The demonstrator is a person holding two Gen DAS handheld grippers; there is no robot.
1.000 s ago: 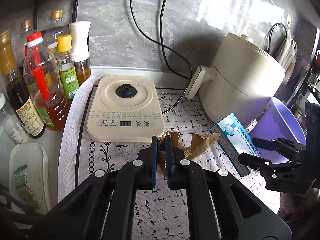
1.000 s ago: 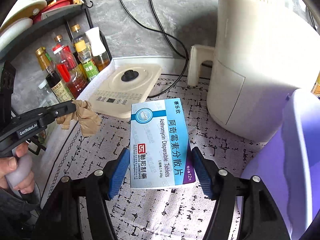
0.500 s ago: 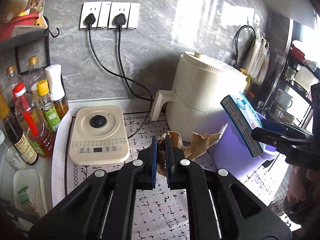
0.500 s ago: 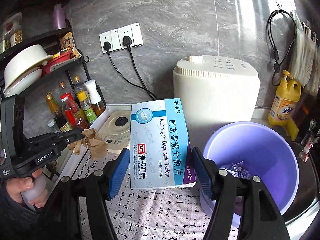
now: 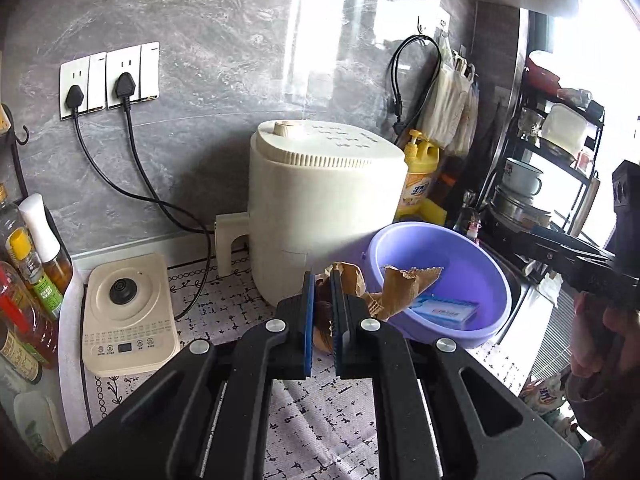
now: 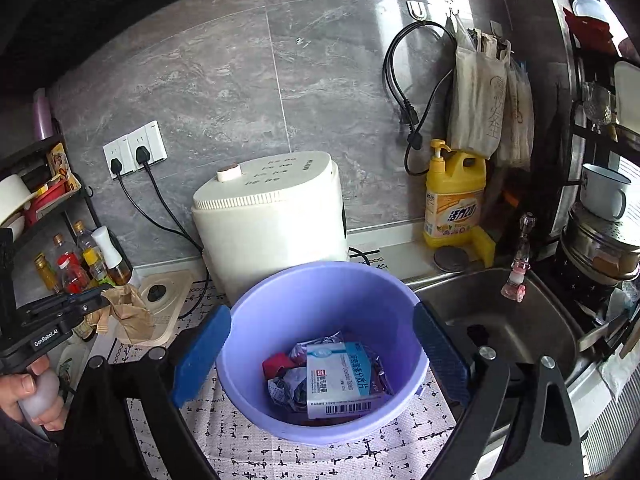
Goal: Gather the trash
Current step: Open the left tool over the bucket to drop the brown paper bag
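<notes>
My left gripper (image 5: 322, 320) is shut on a crumpled brown paper (image 5: 404, 286), held in the air just left of the purple bin (image 5: 492, 280). It also shows at the left in the right wrist view, with the paper (image 6: 128, 312) hanging from it. My right gripper (image 6: 320, 356) is open and empty, above the purple bin (image 6: 248, 344), its pads on either side of the rim. The blue-and-white medicine box (image 6: 340, 376) lies inside the bin on other wrappers (image 6: 288, 376); it shows in the left wrist view too (image 5: 446, 310).
A cream air fryer (image 6: 268, 220) stands behind the bin, a flat cream cooker (image 5: 124, 316) to its left, oil bottles (image 5: 28, 264) at the far left. A yellow detergent bottle (image 6: 454, 200) and the steel sink (image 6: 512, 320) are to the right.
My right gripper opened and the medicine box dropped into the purple bin. My left gripper moved up and right toward the bin, still holding the brown paper.
</notes>
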